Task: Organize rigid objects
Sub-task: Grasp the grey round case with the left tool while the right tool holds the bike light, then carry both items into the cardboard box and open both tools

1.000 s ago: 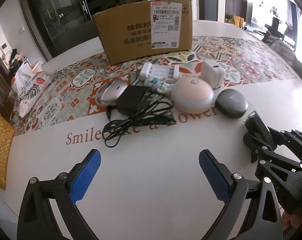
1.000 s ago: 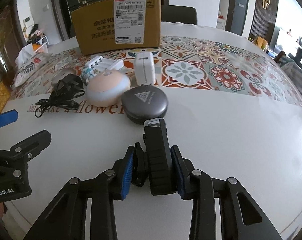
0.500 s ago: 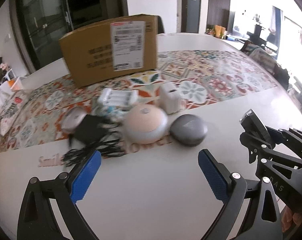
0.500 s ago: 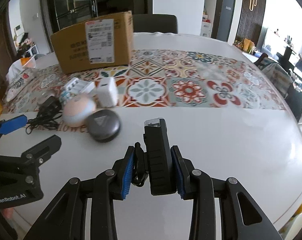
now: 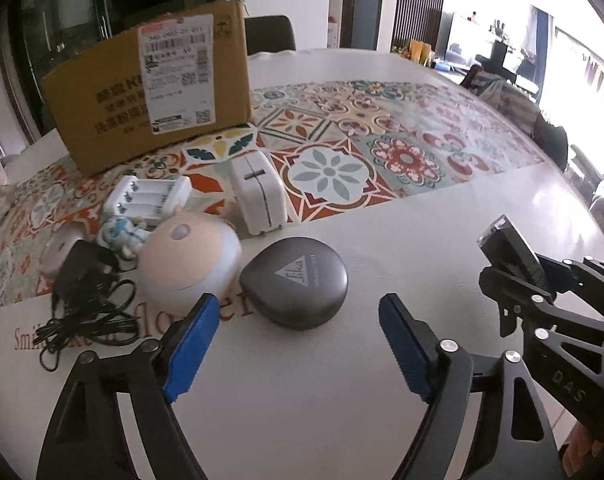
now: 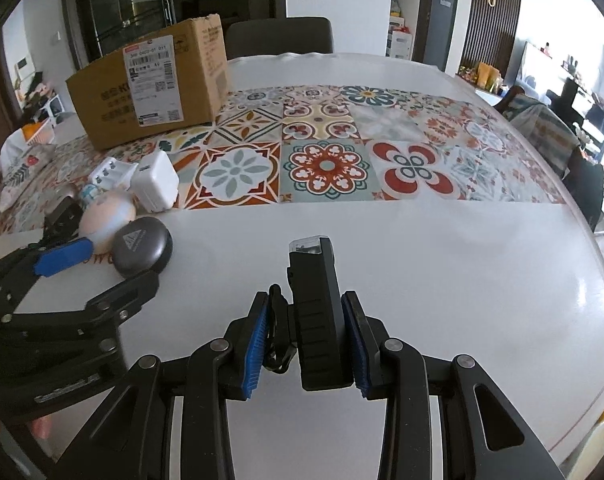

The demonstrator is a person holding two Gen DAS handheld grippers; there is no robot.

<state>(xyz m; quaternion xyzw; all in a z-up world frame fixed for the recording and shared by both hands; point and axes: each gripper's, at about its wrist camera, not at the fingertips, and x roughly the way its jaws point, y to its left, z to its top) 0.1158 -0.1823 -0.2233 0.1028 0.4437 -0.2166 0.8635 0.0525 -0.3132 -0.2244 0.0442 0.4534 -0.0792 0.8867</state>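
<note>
One gray case (image 5: 293,282) lies on the desk (image 5: 302,400) at frame centre, just ahead of the left gripper (image 5: 297,344), jaws open; the right gripper (image 6: 308,344) grips a black flashlight (image 6: 318,312) pointing forward.

We see a white table (image 6: 442,248) with a patterned tiled runner (image 6: 342,160) laid across its middle. Red lettering (image 5: 25,336) is printed on the table just below the runner's near edge. Behind the table, at its far side, we spot a dark chair (image 6: 279,36). Glass doors (image 6: 141,4) stand further back, left of the chair. Off the table's right edge we make out a bright living area with a screen (image 6: 574,80).
</note>
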